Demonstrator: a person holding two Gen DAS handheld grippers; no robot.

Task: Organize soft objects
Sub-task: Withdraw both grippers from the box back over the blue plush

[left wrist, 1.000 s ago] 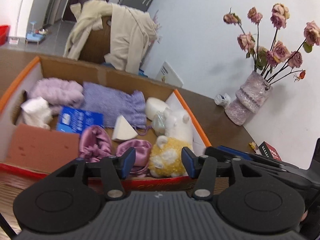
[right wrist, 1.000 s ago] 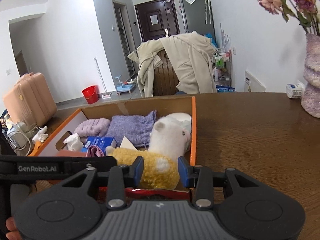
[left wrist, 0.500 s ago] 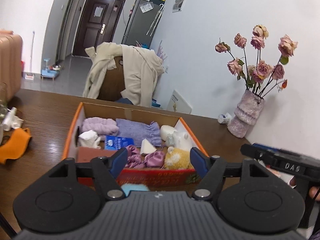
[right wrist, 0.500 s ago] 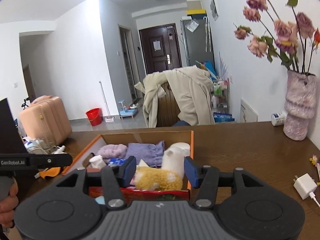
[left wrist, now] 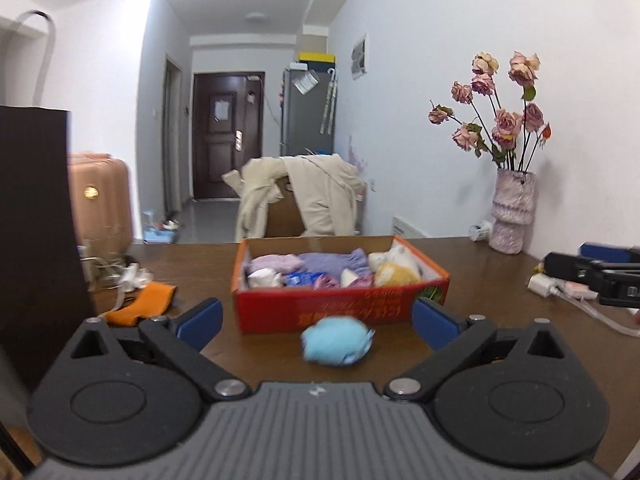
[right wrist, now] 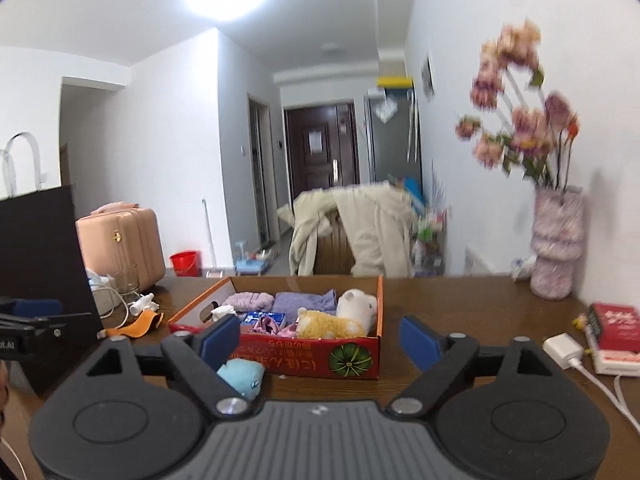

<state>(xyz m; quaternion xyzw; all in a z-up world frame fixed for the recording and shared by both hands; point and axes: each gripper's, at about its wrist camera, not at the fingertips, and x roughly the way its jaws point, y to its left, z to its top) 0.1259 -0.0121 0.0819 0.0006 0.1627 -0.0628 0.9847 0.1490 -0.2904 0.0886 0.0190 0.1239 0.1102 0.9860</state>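
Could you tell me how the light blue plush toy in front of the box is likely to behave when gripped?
The light blue plush toy looks fuzzy and stuffed, so it should squash and probably weighs little. Its rounded shape may roll if nudged.

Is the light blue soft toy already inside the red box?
No, the light blue soft toy lies on the table, in front of the red box and outside it.

Dark wood worktop point(left wrist: 208, 344). On it: red cardboard box point(left wrist: 340, 308) mid-surface, blue plush ball point(left wrist: 337, 340) just in front of the box, orange cloth point(left wrist: 140, 308) to its left beside tangled white cables point(left wrist: 128, 276), pink vase point(left wrist: 512, 212) at far right by wall, white charger point(right wrist: 562, 350), red book point(right wrist: 614, 332).
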